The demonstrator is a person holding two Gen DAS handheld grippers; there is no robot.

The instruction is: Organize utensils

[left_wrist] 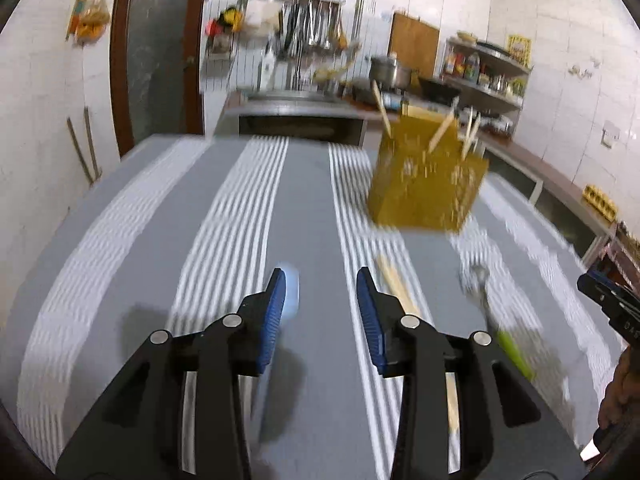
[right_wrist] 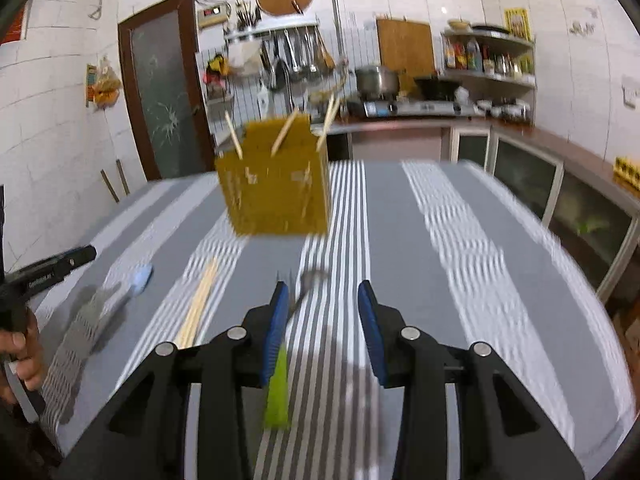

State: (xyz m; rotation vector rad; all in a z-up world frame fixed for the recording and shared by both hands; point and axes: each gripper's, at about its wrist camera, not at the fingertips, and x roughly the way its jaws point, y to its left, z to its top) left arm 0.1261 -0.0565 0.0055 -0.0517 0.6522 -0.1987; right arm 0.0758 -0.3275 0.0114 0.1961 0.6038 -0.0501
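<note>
The left hand-held gripper [left_wrist: 321, 276] hangs over the striped tabletop [left_wrist: 160, 216] with its blue pads [left_wrist: 276, 312] set apart and nothing between them; only grey cloth shows in the gap, and no pad touches any utensil. A pale blue blur sits just past its left pad, too smeared to tell more from that view. The right hand-held gripper [right_wrist: 323, 290] also stands with its pads [right_wrist: 370, 320] apart, clamped on nothing. The fork [right_wrist: 298, 300] with the green handle [right_wrist: 278, 388] lies on the tabletop beneath it, the handle passing right under the left pad and the metal head showing in the gap; whether that pad touches the handle cannot be told through the blur. In the left wrist view the same fork lies to the right of the left hand-held gripper, near the tabletop's right edge. A pair of wooden chopsticks [right_wrist: 198, 304] lies flat between the two hand-held grippers, running toward the far edge. A small light-blue utensil [right_wrist: 142, 276] lies towards the tabletop's left edge, in front of the left hand-held gripper as the right wrist view shows it. The yellow perforated utensil holder [right_wrist: 276, 184] stands upright toward the far edge, with several chopsticks [right_wrist: 285, 132] leaning out of its top. A hand [right_wrist: 24, 356] grips the left tool's handle at the near left corner.
</note>
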